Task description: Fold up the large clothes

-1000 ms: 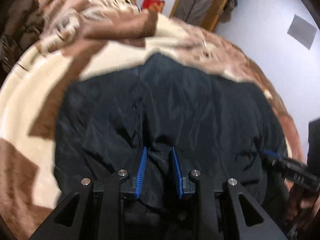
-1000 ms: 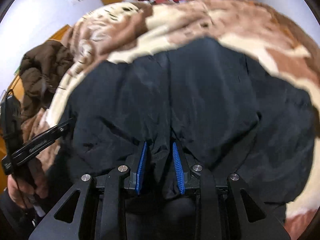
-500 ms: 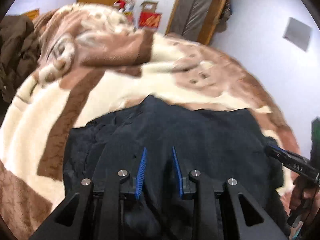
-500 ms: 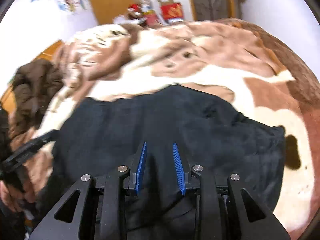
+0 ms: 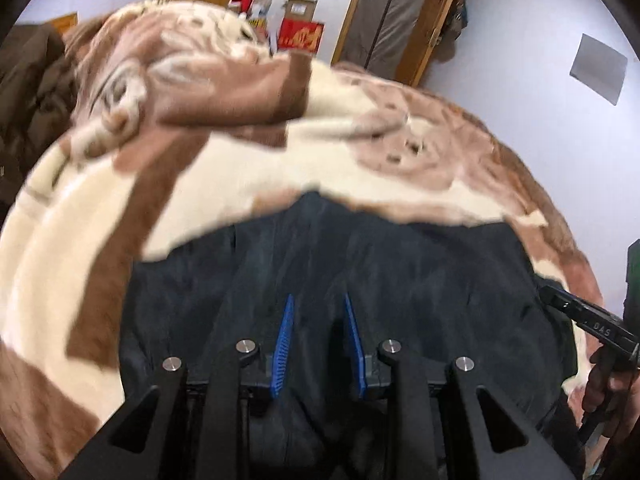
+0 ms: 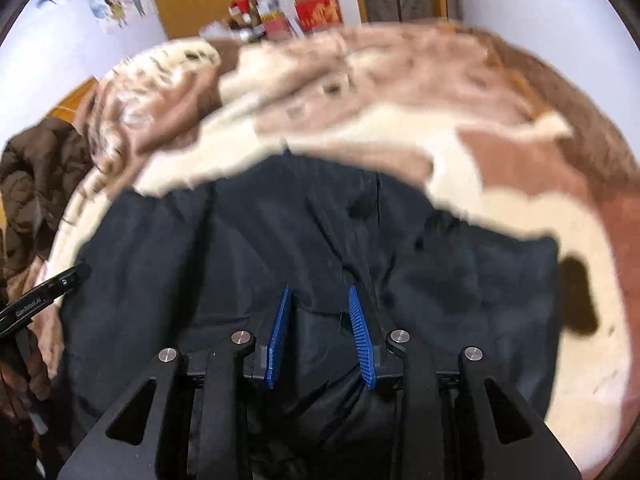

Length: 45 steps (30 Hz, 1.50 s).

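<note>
A large black jacket (image 5: 420,280) lies spread on a brown and cream blanket (image 5: 240,184); it also shows in the right wrist view (image 6: 248,240). My left gripper (image 5: 318,304) is shut on a fold of the jacket's near edge, with fabric bunched between its blue pads (image 5: 285,332). My right gripper (image 6: 318,300) is shut on another fold of the same near edge. Each gripper appears in the other's view, the right one at the right edge (image 5: 580,316) and the left one at the left edge (image 6: 44,296).
A brown coat (image 6: 36,184) lies heaped on the bed's left side. The blanket is rumpled into a ridge (image 5: 208,84) at the far end. Boxes (image 5: 300,32), a wooden door (image 5: 396,16) and white walls stand beyond the bed.
Both grippers have pulled the jacket's near edge back toward me and lifted. More blanket shows beyond the jacket, which now looks shorter.
</note>
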Each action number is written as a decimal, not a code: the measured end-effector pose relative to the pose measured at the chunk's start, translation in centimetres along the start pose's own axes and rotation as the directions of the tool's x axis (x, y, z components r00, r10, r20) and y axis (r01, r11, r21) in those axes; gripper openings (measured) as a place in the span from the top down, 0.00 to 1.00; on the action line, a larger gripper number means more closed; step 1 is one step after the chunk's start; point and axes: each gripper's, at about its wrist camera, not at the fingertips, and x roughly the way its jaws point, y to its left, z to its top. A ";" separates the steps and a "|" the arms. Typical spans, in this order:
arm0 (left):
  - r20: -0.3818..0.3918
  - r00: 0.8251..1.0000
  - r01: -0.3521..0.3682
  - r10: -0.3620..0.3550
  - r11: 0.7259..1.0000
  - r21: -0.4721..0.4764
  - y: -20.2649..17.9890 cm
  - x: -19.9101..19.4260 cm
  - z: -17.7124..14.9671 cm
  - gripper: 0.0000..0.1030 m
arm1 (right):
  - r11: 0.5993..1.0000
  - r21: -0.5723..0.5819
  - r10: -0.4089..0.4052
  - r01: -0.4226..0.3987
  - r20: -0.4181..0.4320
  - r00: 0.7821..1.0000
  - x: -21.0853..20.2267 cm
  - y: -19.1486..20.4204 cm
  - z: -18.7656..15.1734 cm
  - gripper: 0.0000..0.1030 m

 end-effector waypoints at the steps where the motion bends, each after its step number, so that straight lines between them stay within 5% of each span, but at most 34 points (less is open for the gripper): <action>1: 0.009 1.000 -0.005 0.005 1.000 0.005 -0.2 0.4 0.9 0.74 | 1.000 -0.006 0.010 -0.010 0.012 1.000 0.0 0.3 1.1 0.70; 5: -0.056 0.998 -0.034 0.035 0.999 0.025 -0.6 4.7 2.1 0.74 | 0.997 -0.066 -0.030 0.027 -0.037 0.999 3.4 0.9 2.7 0.70; 9: -0.071 0.997 -0.041 0.043 0.999 0.033 -0.5 7.2 0.4 0.73 | 0.998 -0.028 -0.052 0.049 -0.110 0.993 7.6 -1.7 0.5 0.70; 15: -0.054 0.998 -0.022 0.025 0.999 0.048 -0.7 4.5 0.7 0.73 | 0.998 0.010 -0.058 0.059 -0.086 0.995 4.7 -1.8 1.1 0.69; 22: 0.030 0.995 0.092 -0.095 0.992 0.083 -3.3 -2.9 -2.4 0.73 | 0.995 -0.049 0.092 -0.089 0.072 0.993 -4.4 3.0 -1.0 0.68; 25: -0.046 0.991 0.134 -0.130 0.985 0.111 -5.2 -2.0 -5.0 0.73 | 0.984 -0.096 0.150 -0.148 0.016 0.989 -3.8 5.6 -3.2 0.68; 28: -0.085 0.991 0.109 -0.099 0.986 0.126 -6.3 0.2 -6.7 0.66 | 0.987 -0.130 0.079 -0.092 -0.102 0.992 0.8 6.3 -5.1 0.68; 34: -0.071 0.989 0.132 -0.126 0.987 0.092 -6.2 -2.9 -5.7 0.66 | 0.990 -0.108 0.078 -0.086 -0.075 0.994 -1.7 6.1 -4.5 0.68; 39: -0.067 0.986 0.162 -0.155 0.978 0.133 -7.2 -5.5 -8.8 0.66 | 0.983 -0.107 0.146 -0.149 -0.043 0.988 -5.1 7.0 -7.0 0.68; 45: -0.167 0.983 0.086 -0.072 0.993 0.078 -6.5 -0.1 -11.4 0.66 | 0.991 -0.087 0.086 -0.102 -0.165 0.983 1.4 6.7 -10.1 0.69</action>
